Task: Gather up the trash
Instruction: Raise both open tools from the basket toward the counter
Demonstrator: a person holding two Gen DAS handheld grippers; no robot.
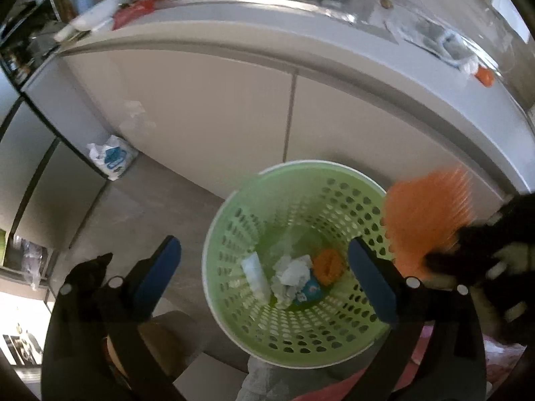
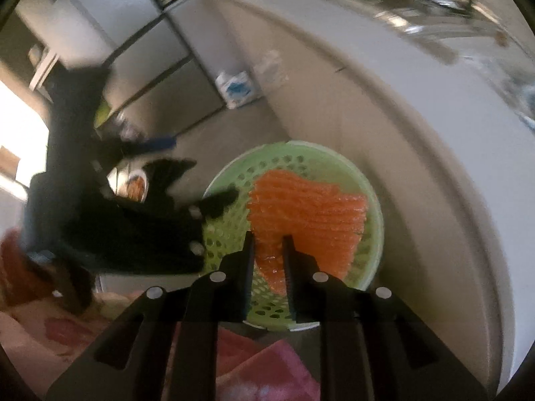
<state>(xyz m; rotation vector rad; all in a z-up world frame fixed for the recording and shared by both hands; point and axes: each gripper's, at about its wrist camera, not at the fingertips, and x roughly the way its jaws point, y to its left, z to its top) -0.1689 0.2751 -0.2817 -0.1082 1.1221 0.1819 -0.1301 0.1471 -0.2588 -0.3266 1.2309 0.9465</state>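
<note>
- Right wrist view: right gripper [image 2: 269,239] nearly closed, pinching orange plastic mesh net [image 2: 311,207] above one green perforated plastic bin [image 2: 376,220].
- Left gripper [image 1: 264,254] wide open, empty; bin holds four scraps.

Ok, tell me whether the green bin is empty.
Not empty: the green bin holds crumpled paper, a white tube and an orange scrap.
</note>
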